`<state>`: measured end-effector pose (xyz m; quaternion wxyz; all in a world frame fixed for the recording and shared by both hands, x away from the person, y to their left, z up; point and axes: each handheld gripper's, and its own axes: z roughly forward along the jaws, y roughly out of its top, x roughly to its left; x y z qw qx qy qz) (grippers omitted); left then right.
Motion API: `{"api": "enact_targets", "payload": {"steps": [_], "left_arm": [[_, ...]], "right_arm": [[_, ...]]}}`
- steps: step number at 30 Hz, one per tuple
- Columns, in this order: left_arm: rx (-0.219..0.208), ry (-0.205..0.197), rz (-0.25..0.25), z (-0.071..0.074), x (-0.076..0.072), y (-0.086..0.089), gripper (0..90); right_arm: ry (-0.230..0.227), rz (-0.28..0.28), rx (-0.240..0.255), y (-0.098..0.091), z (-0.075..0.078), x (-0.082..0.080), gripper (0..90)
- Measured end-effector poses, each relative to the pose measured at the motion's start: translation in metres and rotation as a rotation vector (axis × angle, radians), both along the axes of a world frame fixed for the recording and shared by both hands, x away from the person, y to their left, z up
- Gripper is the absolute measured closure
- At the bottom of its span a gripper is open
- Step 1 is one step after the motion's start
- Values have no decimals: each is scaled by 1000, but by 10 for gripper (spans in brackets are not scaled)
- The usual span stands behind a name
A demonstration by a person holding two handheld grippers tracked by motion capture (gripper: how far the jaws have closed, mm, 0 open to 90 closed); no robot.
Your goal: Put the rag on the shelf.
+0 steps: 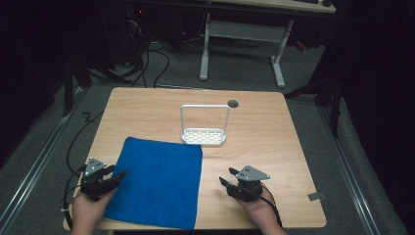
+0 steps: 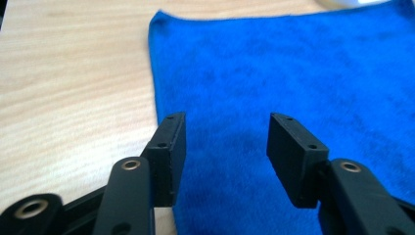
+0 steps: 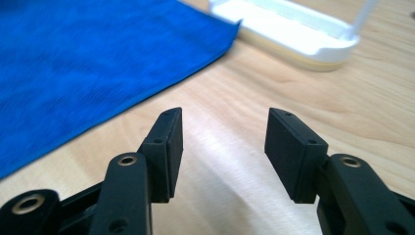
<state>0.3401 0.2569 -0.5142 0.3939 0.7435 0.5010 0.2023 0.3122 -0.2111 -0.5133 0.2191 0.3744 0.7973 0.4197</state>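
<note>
Blue cloth lies flat on table; white rack at 12 o'clock. Left gripper & right gripper both wide open, holding nothing.

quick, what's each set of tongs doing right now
Left tongs: open, empty, over the cloth.
Right tongs: open, empty, over bare table.

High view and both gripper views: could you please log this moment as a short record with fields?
Surface: light wooden table
Cloth: blue square microfibre towel, spread flat at front left
Rack: white perforated plastic tray with tall wire loop handle, just beyond the towel's far right corner
Left gripper: jaws open, over the towel's left edge
Right gripper: jaws open, over bare wood right of the towel
</note>
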Motion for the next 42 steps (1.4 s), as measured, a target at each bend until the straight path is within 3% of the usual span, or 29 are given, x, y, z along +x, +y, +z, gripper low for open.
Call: {"api": "enact_targets", "payload": {"steps": [3, 7, 11, 19, 29, 30, 33, 36, 37, 38, 42], "left_arm": [[-25, -7, -2, 0, 0, 0, 491], [-5, -8, -5, -2, 0, -1, 472], [-16, -12, 0, -3, -1, 0, 464], [-44, 2, 4, -3, 1, 3, 471], [-30, 17, 8, -4, -1, 6, 484], [-27, 20, 9, -4, -1, 7, 485], [-29, 24, 16, -4, -4, 10, 491], [-41, 37, 27, -6, -8, 15, 524], [-41, 37, 27, -6, -8, 15, 542], [-35, 43, 28, -7, -9, 16, 568], [2, 69, 10, -11, -15, 16, 665]], "right_arm": [[2, -6, -5, 0, -1, 0, 492], [5, 11, -20, 2, -2, -1, 517], [2, 20, -28, 6, -3, 0, 514], [47, 42, 13, 7, -2, 2, 457], [-34, 102, 21, 20, -1, -3, 482], [-53, 103, 21, 24, 0, -5, 558], [-64, 119, 32, 28, 1, -5, 630], [-41, 158, 33, 40, 2, -4, 760], [-41, 158, 33, 40, 2, -4, 760], [-11, 189, 30, 49, 0, -2, 809], [17, 230, 8, 64, -3, 0, 867]]}}
